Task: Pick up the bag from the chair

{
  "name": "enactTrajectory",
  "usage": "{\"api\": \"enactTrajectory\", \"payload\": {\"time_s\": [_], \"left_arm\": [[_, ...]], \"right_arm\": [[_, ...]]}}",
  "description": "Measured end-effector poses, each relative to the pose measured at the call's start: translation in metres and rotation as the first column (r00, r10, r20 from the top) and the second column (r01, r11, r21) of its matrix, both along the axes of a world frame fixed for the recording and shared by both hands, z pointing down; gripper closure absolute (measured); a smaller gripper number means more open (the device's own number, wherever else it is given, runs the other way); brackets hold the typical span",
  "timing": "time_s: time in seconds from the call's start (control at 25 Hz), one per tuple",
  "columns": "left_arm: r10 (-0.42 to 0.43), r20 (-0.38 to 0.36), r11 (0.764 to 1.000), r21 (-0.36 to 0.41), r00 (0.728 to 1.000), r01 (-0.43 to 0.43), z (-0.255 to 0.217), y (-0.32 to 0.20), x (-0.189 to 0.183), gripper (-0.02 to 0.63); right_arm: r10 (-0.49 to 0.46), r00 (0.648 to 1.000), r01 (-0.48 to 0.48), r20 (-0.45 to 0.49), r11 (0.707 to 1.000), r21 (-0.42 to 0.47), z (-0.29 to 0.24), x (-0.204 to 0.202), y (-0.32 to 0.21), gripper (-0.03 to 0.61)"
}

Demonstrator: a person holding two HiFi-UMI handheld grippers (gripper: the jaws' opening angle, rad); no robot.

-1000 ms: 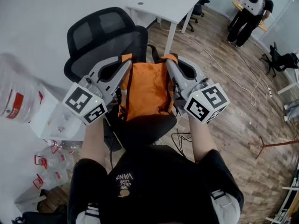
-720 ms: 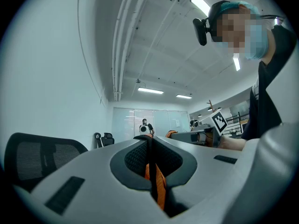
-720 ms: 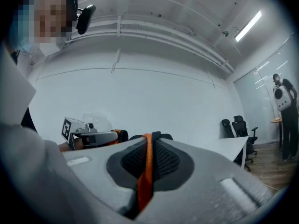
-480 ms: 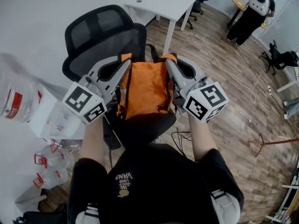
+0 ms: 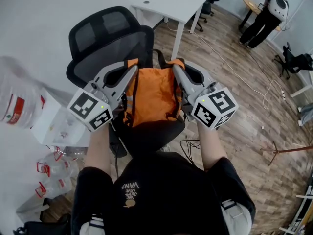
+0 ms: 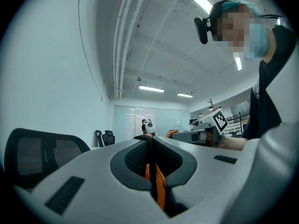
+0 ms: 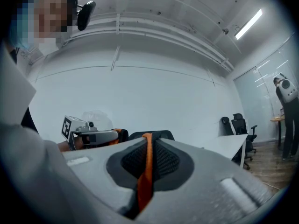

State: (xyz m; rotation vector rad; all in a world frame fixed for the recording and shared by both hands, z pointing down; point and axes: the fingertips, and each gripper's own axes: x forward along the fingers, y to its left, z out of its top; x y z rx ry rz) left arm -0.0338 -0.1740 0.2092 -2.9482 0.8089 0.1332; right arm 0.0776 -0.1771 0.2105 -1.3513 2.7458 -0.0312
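The left hand-held gripper (image 6: 152, 146) is closed on the bag's left strap (image 6: 160, 190), the orange webbing pinched between its pads. The right hand-held gripper (image 7: 147, 146) is clamped the same way on the right strap (image 7: 144, 176). Between them the orange bag (image 5: 154, 94) stands upright over the seat of the black chair (image 5: 105, 33), close against its backrest.

Compared with a second ago, almost nothing has shifted. Both grippers and the bag sit nearly where they were, with the bag's black top loop showing a little more. So the grasp looks settled, but the lift has apparently hardly begun, and I cannot tell whether the bag's bottom has left the seat. Only the distant person (image 5: 268, 11) has walked further off.
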Motion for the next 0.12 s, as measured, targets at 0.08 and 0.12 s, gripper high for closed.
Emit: {"api": "enactTrajectory", "payload": {"time_s": [0.08, 0.12], "left_arm": [[-0.001, 0.000, 1.000, 0.000, 1.000, 0.001, 0.0001, 0.0008, 0.0003, 0.591], [-0.001, 0.001, 1.000, 0.000, 1.000, 0.001, 0.0001, 0.0011, 0.0003, 0.591]], "right_arm": [[0.000, 1.000, 0.000, 0.000, 1.000, 0.000, -0.0003, 0.0002, 0.0008, 0.569], [0.000, 1.000, 0.000, 0.000, 1.000, 0.001, -0.0006, 0.0002, 0.0011, 0.569]]}}
